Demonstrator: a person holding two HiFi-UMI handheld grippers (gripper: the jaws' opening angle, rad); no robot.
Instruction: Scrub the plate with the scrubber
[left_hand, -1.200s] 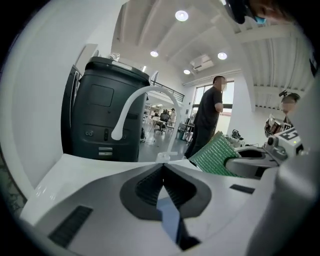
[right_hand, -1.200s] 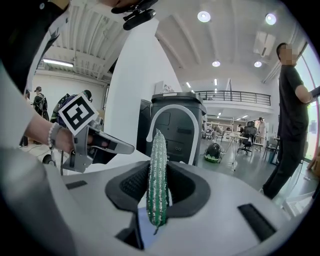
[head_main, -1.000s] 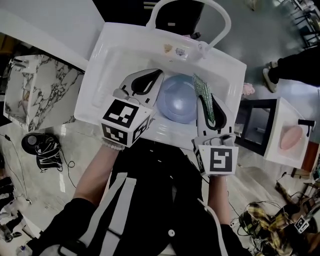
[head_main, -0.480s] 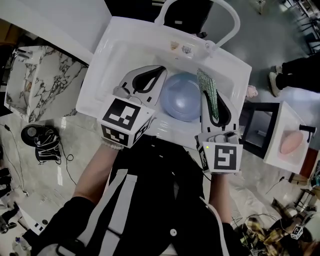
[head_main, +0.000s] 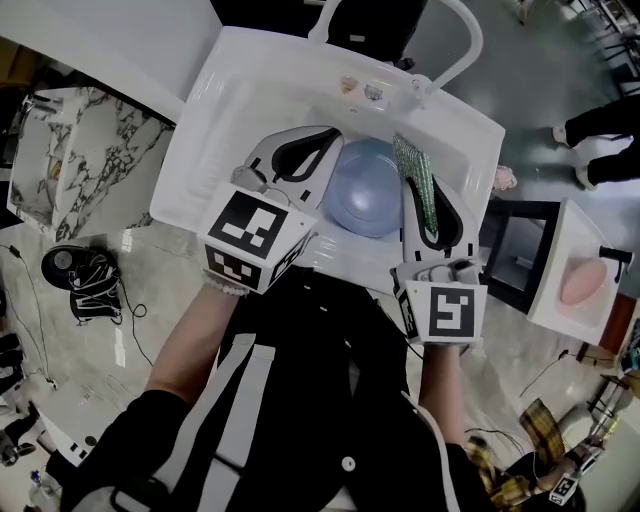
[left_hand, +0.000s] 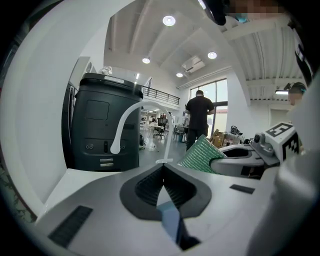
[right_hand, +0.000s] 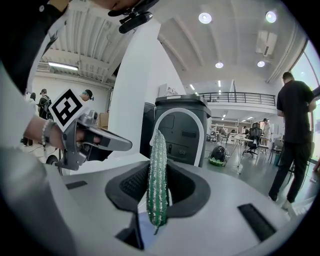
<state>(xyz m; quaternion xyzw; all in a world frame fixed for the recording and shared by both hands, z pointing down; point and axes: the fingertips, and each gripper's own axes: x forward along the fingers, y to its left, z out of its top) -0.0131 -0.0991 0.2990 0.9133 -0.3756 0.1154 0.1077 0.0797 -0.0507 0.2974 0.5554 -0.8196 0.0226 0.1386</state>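
Over the white sink (head_main: 200, 130): left gripper (head_main: 333, 138) clamped on blue plate (head_main: 370, 190) rim; right gripper (head_main: 428, 215) pinching green scrubber (head_main: 410, 165) just right of it. Risk: scrubbing pressure twists the thin rim loose.

The plate (head_main: 365, 195) is pale blue. The scrubber (head_main: 417, 190) is green with a glittery mesh weave. The sink (head_main: 225, 120) is white. The left gripper (left_hand: 162, 169) and right gripper (right_hand: 159, 165) are light grey with black ribbed pads (right_hand: 134, 182). Each cube (head_main: 252, 240) bears black-and-white square markers. At the left edge, the counter (head_main: 70, 170) is white marble with dark veins. At the bottom, the jacket (head_main: 300, 400) is black with white stripes.
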